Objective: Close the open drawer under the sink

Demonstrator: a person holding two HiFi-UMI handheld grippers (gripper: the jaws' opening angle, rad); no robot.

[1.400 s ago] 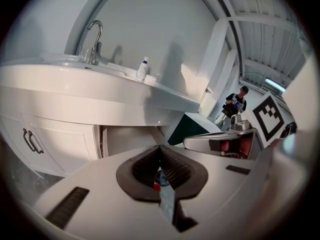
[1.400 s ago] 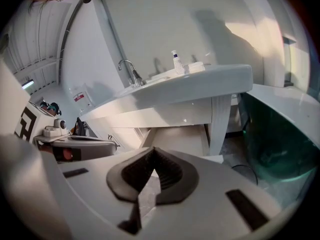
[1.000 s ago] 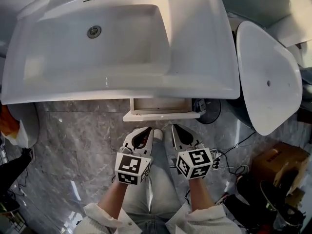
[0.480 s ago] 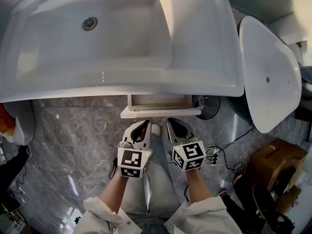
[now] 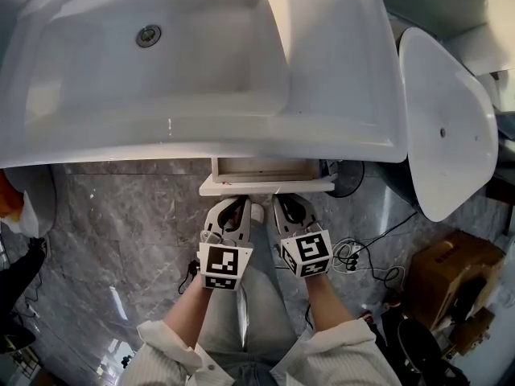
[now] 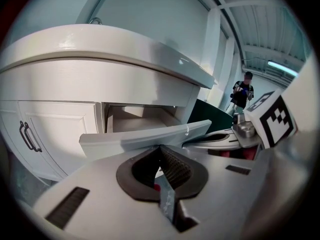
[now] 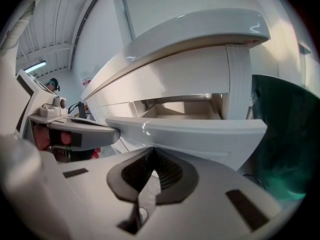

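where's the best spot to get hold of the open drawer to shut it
Its flat front panel, from the front: no handle shows, and it faces the shut left gripper and right gripper. Probably best to press on either side of centre.

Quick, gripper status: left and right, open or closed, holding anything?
Left gripper: closed, holding nothing, tips up by the drawer front.
Right gripper: closed, holding nothing, tips by the same drawer front.

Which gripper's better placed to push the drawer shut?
Right, marginally. The right gripper and left gripper are both shut, tips at the drawer front, but the right sits nearer its middle. Pushing with both looks fine.
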